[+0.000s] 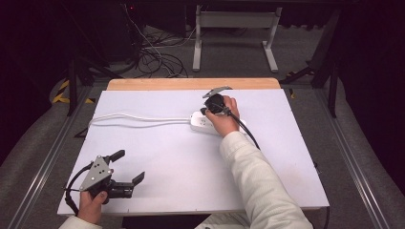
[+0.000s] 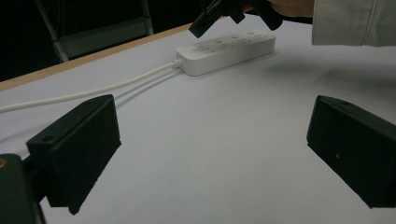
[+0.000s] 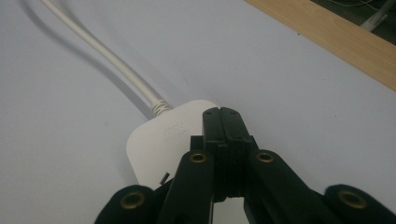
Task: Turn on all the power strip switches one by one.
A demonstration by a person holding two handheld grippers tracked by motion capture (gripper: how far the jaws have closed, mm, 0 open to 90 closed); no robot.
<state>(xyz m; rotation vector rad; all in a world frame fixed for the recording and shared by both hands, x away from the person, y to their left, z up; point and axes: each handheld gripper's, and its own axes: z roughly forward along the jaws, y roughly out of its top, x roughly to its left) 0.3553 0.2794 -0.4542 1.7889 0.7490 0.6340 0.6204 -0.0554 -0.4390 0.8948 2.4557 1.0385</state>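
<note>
Bright evenly lit tabletop, dark surroundings, soft shadows, slight graininess

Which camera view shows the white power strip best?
The left gripper view: the power strip lies whole, with its top face and white cable visible. In the high view the right hand hides most of it. The right gripper view shows its cable end behind the shut right tool.

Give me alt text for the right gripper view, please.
The right gripper, its two black jaws shut together with nothing between them, points down over the cable end of a white power strip. The strip's white cable runs away across the white table.
</note>
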